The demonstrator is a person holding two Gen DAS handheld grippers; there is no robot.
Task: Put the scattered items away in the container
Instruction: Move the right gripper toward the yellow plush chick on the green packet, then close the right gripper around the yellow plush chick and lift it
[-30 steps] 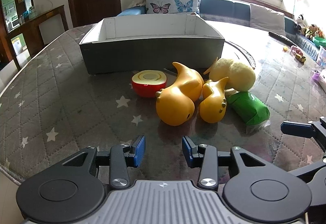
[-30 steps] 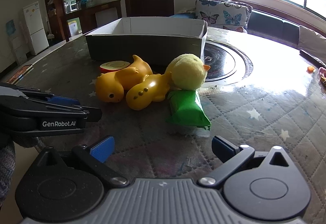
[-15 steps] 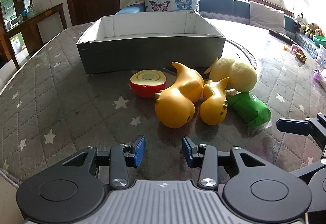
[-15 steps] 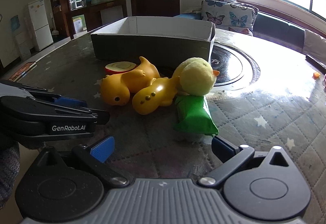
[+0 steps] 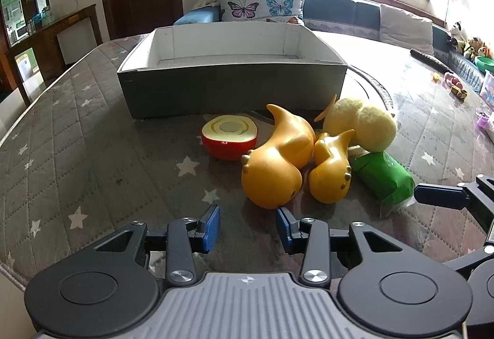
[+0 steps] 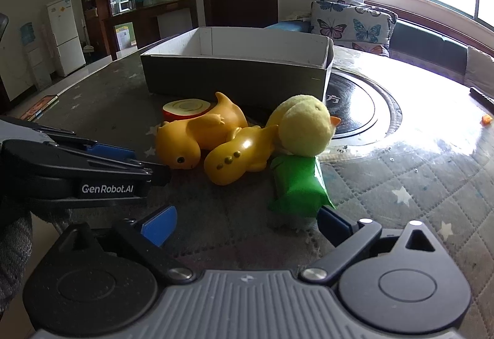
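The scattered items lie in a tight cluster on the quilted, star-patterned table (image 5: 92,135), just on the near side of the grey box (image 5: 231,85), whose white inside shows nothing in it. Farthest left is the half apple toy (image 5: 230,140), cut face up, close to the box's near wall. Touching its right is the large orange duck (image 5: 274,163), lying on its side with its head toward the camera; the small orange duck (image 5: 332,172) lies against it on the right. Behind these two rests the yellow plush chick (image 5: 361,123), and near and right of the chick lies the green packet (image 5: 383,178), its far end under the chick.

The left gripper (image 5: 248,226) hovers just short of the large orange duck, its blue pads parted by a modest gap and holding nothing; the duck's head is directly ahead of that gap. The right gripper (image 6: 247,223) stands spread wide and empty, with the green packet (image 6: 298,184) just ahead between its fingers, toward the right pad.
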